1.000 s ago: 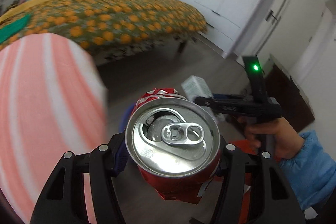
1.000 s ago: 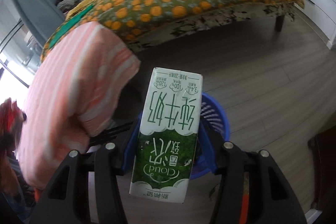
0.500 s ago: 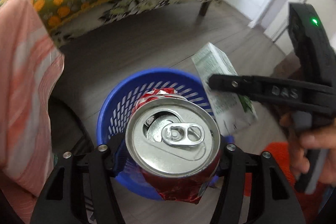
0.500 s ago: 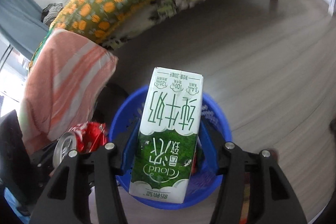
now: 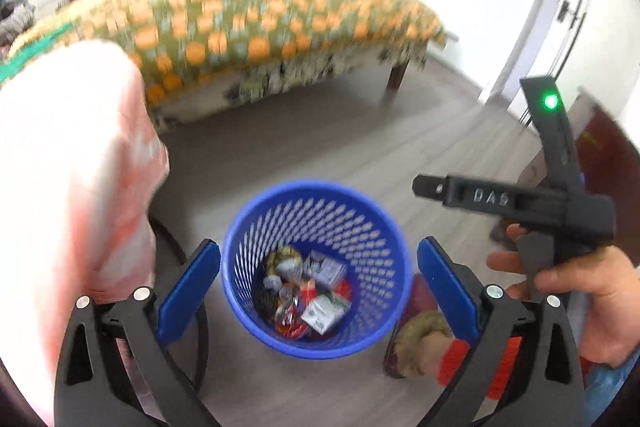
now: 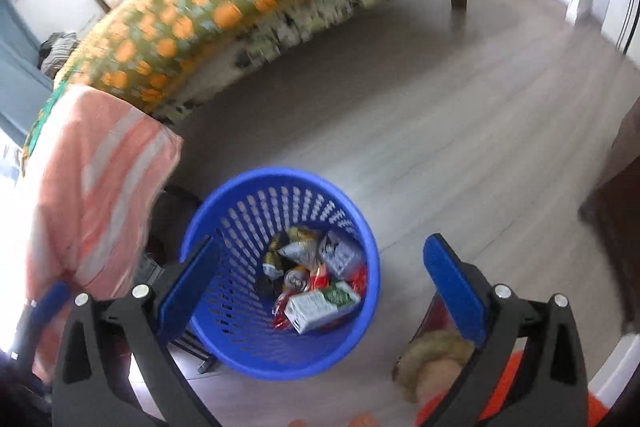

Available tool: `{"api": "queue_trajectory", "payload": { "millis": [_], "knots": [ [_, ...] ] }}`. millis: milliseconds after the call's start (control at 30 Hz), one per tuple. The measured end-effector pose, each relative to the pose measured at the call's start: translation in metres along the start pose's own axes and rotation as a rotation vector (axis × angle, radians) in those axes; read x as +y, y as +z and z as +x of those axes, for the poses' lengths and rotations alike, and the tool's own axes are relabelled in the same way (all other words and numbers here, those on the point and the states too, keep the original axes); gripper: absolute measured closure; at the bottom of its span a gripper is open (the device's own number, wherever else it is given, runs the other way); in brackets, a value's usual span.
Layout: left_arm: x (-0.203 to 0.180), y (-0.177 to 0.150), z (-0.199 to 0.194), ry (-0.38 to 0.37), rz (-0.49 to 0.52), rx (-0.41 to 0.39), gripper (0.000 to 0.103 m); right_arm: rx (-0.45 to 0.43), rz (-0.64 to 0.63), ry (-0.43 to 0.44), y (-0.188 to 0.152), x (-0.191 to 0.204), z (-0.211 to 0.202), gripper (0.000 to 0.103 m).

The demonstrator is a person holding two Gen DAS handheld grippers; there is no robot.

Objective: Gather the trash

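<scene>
A blue mesh trash basket stands on the floor below both grippers; it also shows in the right wrist view. Inside lie the green-and-white milk carton, also in the left wrist view, the red can and several other wrappers. My left gripper is open and empty above the basket. My right gripper is open and empty above it too; its black body shows at the right of the left wrist view.
A pink-striped cloth hangs at the left, close to the basket. A bed with an orange-patterned cover stands behind. A yellowish slipper lies on the grey wood floor right of the basket.
Both grippers have opened. The red can and the milk carton have dropped from them into the blue basket.
</scene>
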State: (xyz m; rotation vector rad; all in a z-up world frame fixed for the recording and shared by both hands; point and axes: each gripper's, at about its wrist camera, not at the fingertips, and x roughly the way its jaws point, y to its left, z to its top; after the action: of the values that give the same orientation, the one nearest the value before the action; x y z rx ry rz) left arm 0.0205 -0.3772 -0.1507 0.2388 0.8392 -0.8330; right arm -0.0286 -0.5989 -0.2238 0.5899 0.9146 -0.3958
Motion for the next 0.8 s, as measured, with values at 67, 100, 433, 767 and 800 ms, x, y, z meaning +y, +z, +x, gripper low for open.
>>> {"api": "queue_trajectory", "payload": {
  "millis": [67,100,433,767,800],
  "knots": [
    [-0.004,0.004,-0.022,0.014,0.02,-0.036,0.005,-0.047,-0.023,0.01,-0.008,0.011,-0.029,0.005],
    [-0.005,0.005,-0.033,0.024,0.026,-0.056,0.005,-0.063,-0.036,0.014,-0.012,0.015,-0.04,0.005],
    [-0.008,-0.003,-0.081,0.126,0.002,-0.121,0.005,-0.169,-0.16,-0.085,-0.083,0.054,-0.107,0.005],
    [-0.01,-0.028,-0.071,0.151,0.016,-0.044,0.005,-0.148,-0.193,-0.126,-0.123,0.063,-0.115,0.005],
    [-0.01,-0.031,-0.069,0.154,0.017,-0.036,0.005,-0.146,-0.194,-0.122,-0.123,0.063,-0.114,0.005]
  ]
}}
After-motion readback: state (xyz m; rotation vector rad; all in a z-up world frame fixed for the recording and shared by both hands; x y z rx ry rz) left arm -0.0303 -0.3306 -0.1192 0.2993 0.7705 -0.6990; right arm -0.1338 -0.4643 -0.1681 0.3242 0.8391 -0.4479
